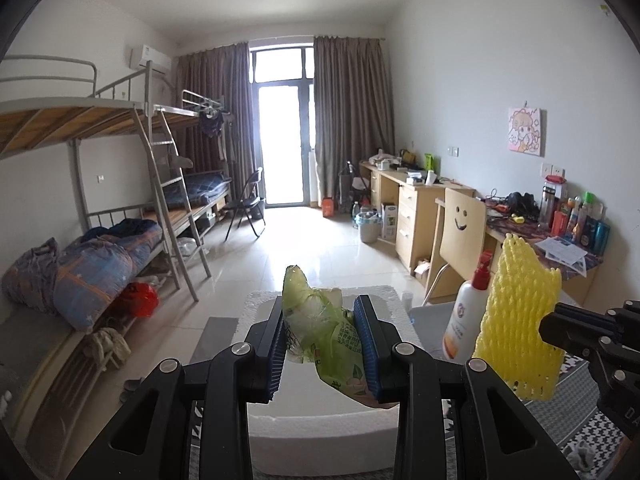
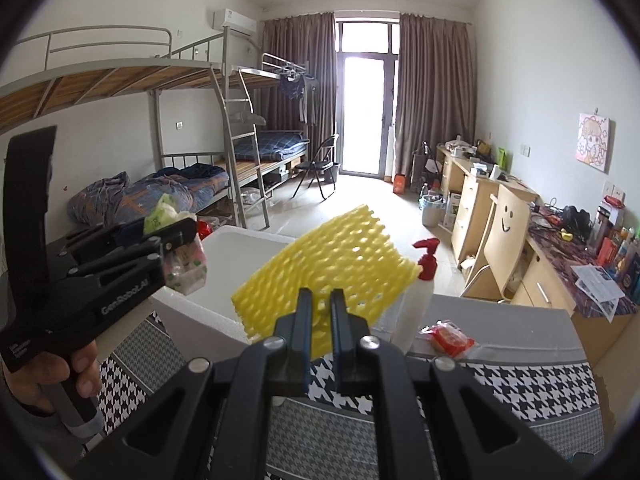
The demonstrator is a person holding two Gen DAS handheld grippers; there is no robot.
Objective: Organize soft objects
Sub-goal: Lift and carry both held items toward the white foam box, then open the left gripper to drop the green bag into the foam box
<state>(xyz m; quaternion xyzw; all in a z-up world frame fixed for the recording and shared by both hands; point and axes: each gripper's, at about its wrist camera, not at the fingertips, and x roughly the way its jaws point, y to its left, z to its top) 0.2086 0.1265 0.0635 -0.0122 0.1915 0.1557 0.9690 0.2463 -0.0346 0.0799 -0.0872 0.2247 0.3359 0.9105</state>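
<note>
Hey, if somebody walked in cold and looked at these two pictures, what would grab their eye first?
Probably the bright yellow foam net, pinched in the right claw and held up over the white foam box. Next, the crumpled green plastic bag squeezed in the left claw above that same box. Beside them stands a white pump bottle with a red top.

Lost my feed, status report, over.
Left gripper shut on green plastic bag. Right gripper shut on yellow foam net. Both above white foam box. Pump bottle beside net.
</note>
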